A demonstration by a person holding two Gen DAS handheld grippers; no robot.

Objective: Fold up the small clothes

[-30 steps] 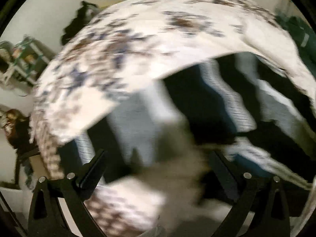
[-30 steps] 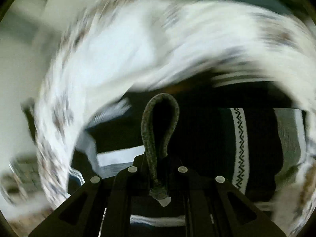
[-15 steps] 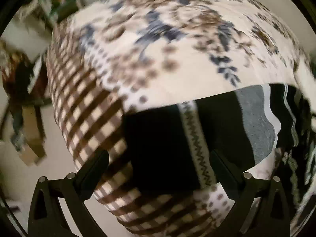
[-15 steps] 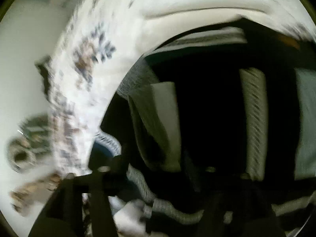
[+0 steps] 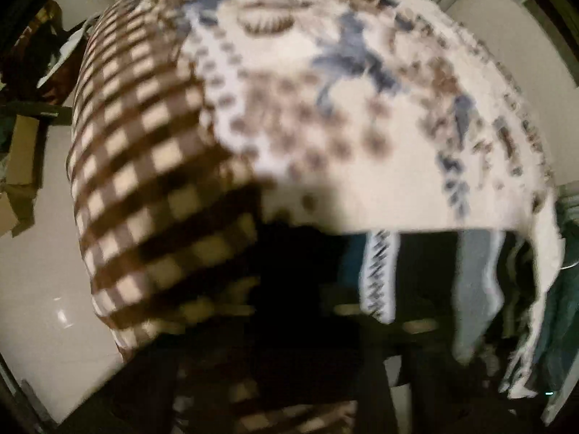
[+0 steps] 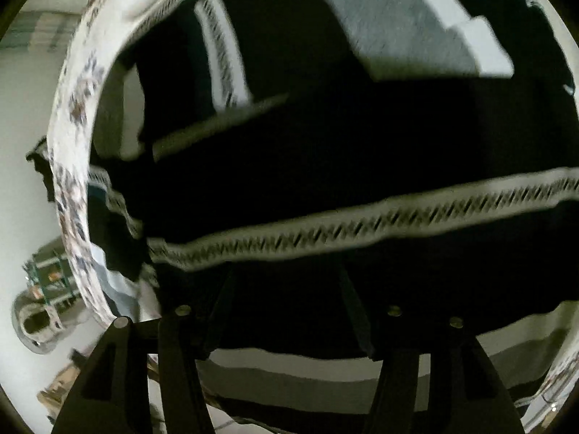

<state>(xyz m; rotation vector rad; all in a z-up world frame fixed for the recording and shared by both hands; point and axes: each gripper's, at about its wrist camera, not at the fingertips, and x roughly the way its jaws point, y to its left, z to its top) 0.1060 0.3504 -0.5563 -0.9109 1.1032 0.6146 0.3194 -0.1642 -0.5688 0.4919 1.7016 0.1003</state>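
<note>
A black garment with grey and white patterned stripes (image 6: 362, 224) lies on a bed covered by a cream floral and brown-checked blanket (image 5: 325, 108). In the right wrist view my right gripper (image 6: 286, 282) is open, its dark fingers (image 6: 224, 296) spread over the black cloth just below a zigzag stripe. In the left wrist view the garment (image 5: 376, 275) shows dark and blurred at the lower middle. The left gripper's fingers are lost in that dark area and I cannot make them out.
The bed's left edge drops to a pale floor (image 5: 36, 289). Cardboard boxes (image 5: 21, 152) and clutter stand at the far left. Teal cloth (image 5: 557, 311) hangs at the right. A shelf with small items (image 6: 47, 278) stands beyond the blanket edge in the right wrist view.
The right gripper let go of the grey cord loop, opened and moved down onto the black garment. The left camera swung towards the checked end of the blanket, and its fingers dropped into shadow.
</note>
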